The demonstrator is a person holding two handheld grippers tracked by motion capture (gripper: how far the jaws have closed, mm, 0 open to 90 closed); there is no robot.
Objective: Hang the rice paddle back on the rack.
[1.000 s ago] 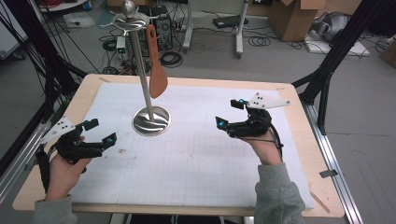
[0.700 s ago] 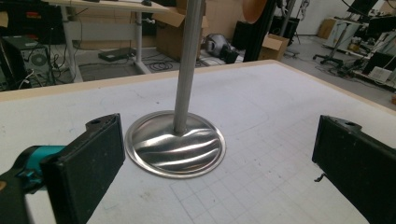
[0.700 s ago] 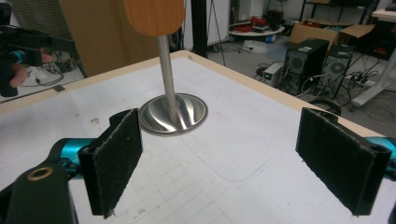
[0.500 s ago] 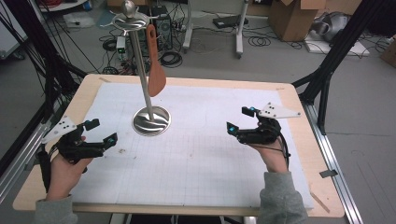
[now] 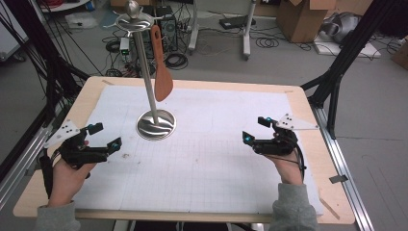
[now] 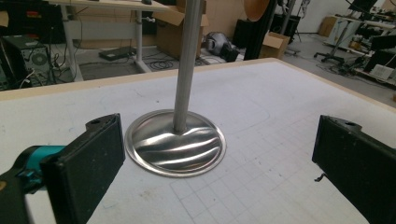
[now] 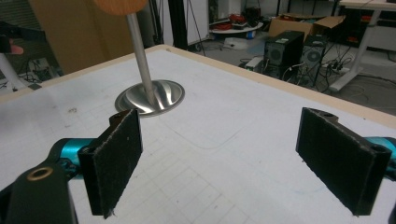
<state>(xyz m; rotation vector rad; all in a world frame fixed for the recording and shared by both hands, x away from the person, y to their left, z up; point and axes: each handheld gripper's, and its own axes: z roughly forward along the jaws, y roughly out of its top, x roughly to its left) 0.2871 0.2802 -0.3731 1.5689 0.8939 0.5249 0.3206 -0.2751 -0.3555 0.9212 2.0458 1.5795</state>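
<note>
Tools held apart over the table, nothing gripped.
Right tool (image 5: pixel 254 130) is seen drawn back toward the table (image 5: pixel 308 103) edge, farther from the stand (image 5: pixel 156 124); left tool (image 5: pixel 107 136) is unmoved.

The bench (image 5: pixel 192 83) has a pale wooden edge, and a white sheet (image 5: pixel 211 144) with a fine grid covers almost all of its top. Behind the bench, on the grey floor (image 5: pixel 380 125), a dark computer tower (image 5: pixel 166 24) stands among loose black cables (image 5: pixel 269 42). An open cardboard box (image 5: pixel 300 19) stands farther right. Black frame struts (image 5: pixel 346 57) rise at the right corner of the bench.
</note>
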